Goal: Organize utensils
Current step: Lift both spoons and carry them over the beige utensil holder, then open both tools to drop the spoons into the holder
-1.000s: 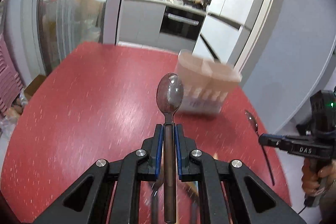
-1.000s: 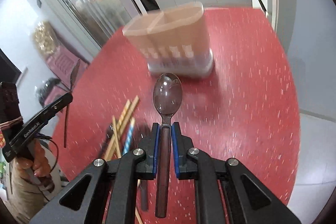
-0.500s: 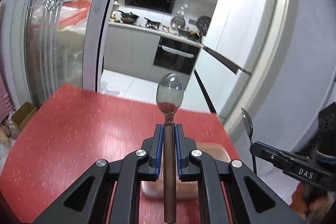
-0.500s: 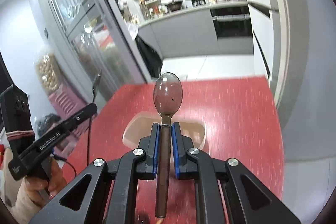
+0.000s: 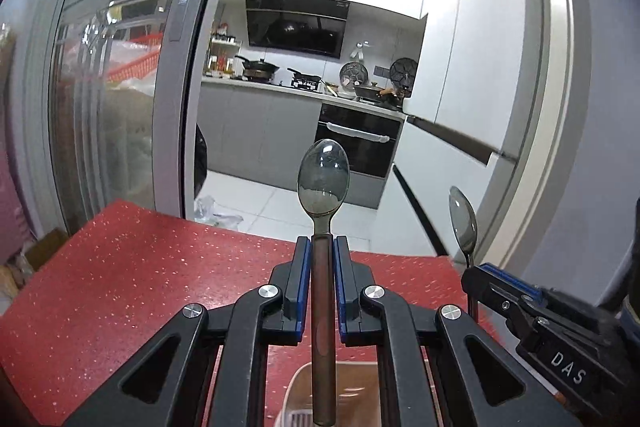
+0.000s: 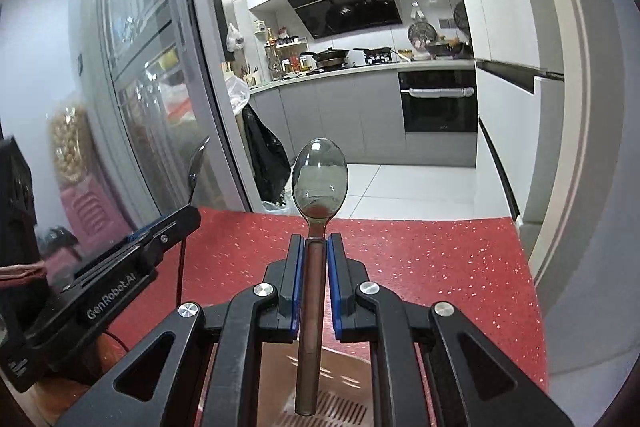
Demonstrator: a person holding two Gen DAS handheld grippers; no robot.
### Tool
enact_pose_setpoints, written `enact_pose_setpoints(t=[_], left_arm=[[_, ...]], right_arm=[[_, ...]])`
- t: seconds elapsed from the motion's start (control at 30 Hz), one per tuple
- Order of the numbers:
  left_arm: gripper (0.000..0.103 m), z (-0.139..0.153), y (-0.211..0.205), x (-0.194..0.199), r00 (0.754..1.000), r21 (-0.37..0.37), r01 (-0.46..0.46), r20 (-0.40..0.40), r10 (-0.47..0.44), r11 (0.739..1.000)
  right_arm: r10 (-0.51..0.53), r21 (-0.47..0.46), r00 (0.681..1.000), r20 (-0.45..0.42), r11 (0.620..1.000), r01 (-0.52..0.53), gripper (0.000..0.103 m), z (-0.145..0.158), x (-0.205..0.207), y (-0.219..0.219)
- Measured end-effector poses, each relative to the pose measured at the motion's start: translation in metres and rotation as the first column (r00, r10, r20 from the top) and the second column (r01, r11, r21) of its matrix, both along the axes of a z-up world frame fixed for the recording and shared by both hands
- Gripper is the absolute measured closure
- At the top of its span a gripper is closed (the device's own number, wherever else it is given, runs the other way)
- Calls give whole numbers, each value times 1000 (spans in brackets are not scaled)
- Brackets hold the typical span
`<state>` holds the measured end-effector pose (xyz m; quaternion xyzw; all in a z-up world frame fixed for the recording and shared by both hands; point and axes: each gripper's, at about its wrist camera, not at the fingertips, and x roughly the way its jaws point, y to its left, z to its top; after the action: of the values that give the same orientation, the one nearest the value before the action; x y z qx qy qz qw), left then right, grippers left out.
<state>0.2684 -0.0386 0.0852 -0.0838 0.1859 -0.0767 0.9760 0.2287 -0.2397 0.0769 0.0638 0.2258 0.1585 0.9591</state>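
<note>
My left gripper (image 5: 322,247) is shut on a dark spoon (image 5: 323,183), bowl up and handle pointing down into the tan utensil holder (image 5: 340,391) below it. My right gripper (image 6: 316,245) is shut on a second dark spoon (image 6: 319,179), its handle hanging over the same holder (image 6: 340,387). The right gripper and its spoon (image 5: 463,219) show at the right of the left wrist view; the left gripper with its spoon (image 6: 196,167) shows at the left of the right wrist view. The holder stands on the red table (image 5: 120,287).
The red table's far edge (image 6: 400,219) lies just ahead, with a kitchen floor and counters beyond. A glass sliding door (image 5: 120,107) stands at the left and a white wall (image 5: 500,107) at the right.
Both grippers have tilted upright with their spoons and moved over the holder, which has dropped to the bottom of both views. The two grippers have come closer together.
</note>
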Motion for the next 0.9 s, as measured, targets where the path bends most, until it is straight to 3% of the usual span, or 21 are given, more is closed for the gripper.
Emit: enact_pose_setpoints(t=[0.27, 0.5, 0.83, 0.9], left_arm=[[66, -18, -12, -12, 1000, 81, -10, 13, 9, 997], [66, -29, -24, -26, 1000, 157, 10, -6, -9, 988], [66, -26, -17, -37, 999, 159, 1, -48, 7, 987], [66, -23, -13, -41, 998, 153, -6, -60, 15, 988]], right_arm=[[24, -100, 999, 42, 995, -19, 91, -28, -21, 11], [40, -121, 999, 33, 992, -36, 90, -34, -37, 9], [52, -130, 999, 10, 990, -51, 90, -33, -47, 6], [52, -125, 999, -4, 991, -52, 83, -32, -47, 3]])
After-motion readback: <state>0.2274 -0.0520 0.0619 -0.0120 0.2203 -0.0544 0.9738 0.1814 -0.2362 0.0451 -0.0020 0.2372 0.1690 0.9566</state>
